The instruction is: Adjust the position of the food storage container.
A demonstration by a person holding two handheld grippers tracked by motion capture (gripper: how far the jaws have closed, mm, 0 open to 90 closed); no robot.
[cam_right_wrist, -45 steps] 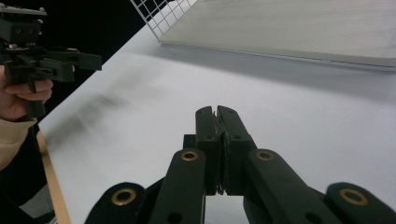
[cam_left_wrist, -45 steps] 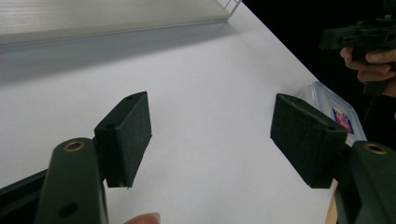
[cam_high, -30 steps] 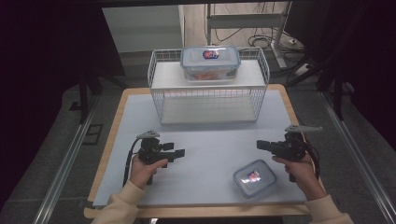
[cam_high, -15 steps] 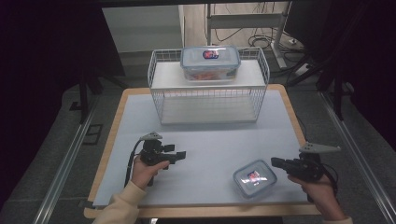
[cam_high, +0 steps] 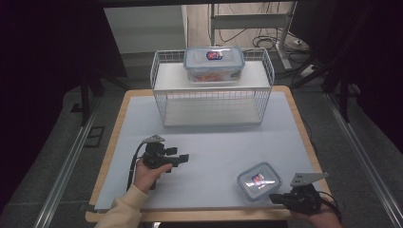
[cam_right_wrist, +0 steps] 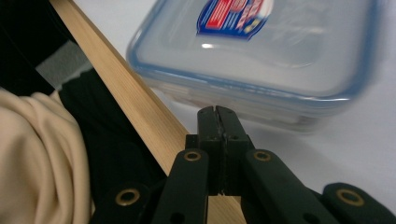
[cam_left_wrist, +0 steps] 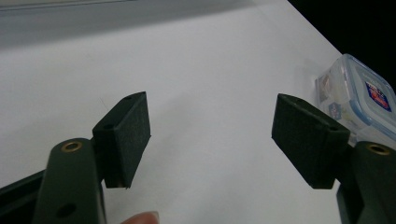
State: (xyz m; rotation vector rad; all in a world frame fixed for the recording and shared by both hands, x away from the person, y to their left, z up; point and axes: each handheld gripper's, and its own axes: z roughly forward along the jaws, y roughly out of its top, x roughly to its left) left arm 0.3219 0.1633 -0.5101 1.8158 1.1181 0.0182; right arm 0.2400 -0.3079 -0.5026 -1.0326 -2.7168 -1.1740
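A small lidded container (cam_high: 259, 179) lies near the front right corner of the pale, wood-edged surface (cam_high: 209, 142), just beside the right hand-held gripper (cam_high: 275, 198), jaws pressed together; the left hand-held gripper (cam_high: 183, 157) is spread. Dark room, cabled floor.
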